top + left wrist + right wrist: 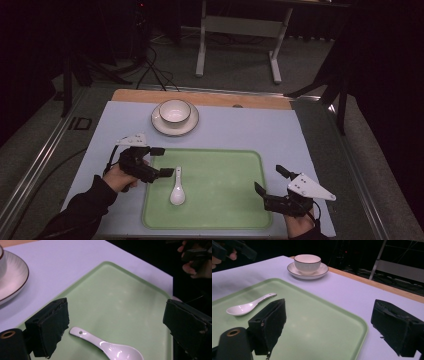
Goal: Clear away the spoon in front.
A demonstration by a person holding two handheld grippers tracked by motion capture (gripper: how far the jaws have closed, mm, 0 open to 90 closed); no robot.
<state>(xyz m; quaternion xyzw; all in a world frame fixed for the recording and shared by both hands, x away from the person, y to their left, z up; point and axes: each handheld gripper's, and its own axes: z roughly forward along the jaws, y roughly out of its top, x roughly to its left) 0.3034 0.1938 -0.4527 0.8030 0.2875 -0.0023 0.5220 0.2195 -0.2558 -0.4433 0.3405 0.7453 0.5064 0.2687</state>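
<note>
Spoon (177, 190) is seen from the high view lying on the tray (225, 200) near its left edge, handle toward the far side; the left gripper (162, 161) hangs beside it, jaws apart and empty.

From the left gripper view, the handle (81, 333) (thin, judged slippery) should be straddled squarely.

From the right gripper view, the right gripper (329, 327) is wide open, empty, over the tray's right edge.

No readable text, labels, brands or numbers anywhere.
</note>
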